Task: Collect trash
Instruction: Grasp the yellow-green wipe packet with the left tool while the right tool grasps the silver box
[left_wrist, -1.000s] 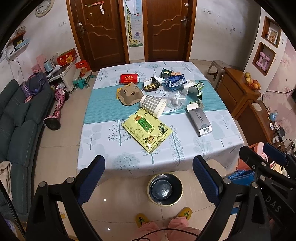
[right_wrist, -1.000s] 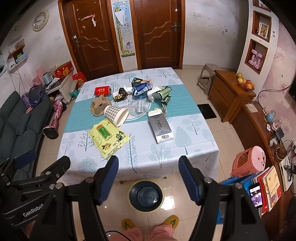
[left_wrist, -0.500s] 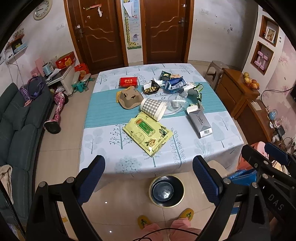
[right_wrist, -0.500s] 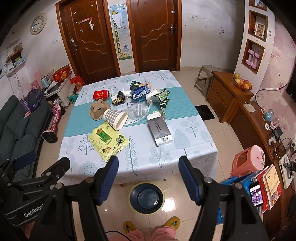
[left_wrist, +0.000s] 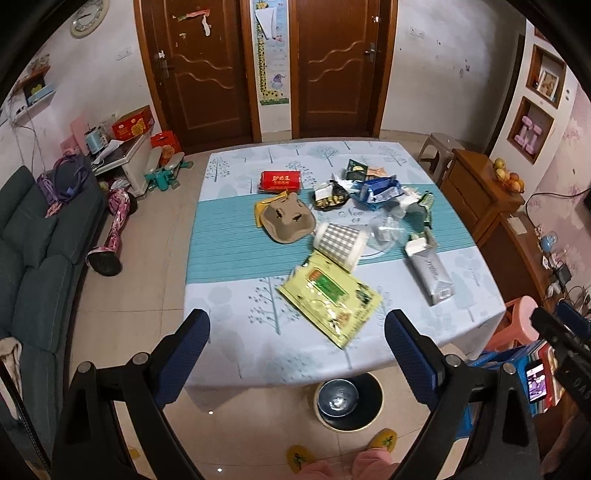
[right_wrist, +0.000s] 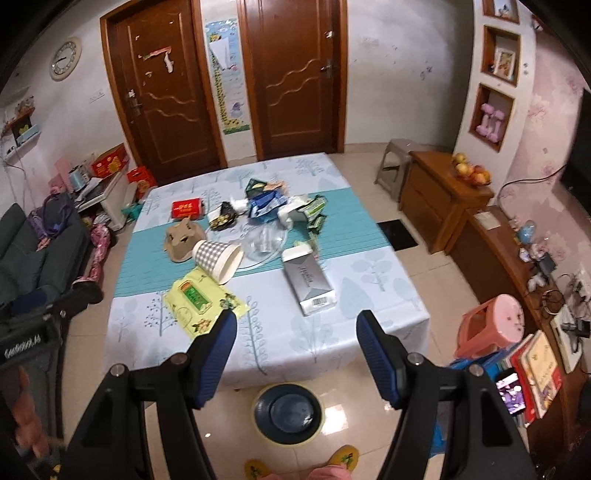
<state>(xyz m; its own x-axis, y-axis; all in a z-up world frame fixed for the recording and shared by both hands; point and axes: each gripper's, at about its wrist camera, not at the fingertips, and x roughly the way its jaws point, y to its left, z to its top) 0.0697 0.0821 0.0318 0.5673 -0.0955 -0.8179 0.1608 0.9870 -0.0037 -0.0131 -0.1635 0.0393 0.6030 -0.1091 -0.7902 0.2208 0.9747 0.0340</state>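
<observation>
Tools (left_wrist: 297, 341): two; cup (left_wrist: 340, 242): one

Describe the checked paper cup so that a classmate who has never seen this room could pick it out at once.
Find the table with the tree-print cloth and teal band. Near its middle, among the litter, the cup lies on its side between a brown pulp tray and a clear plastic lid. It alone has a grey-and-white check pattern, its white open mouth facing the near edge.
</observation>
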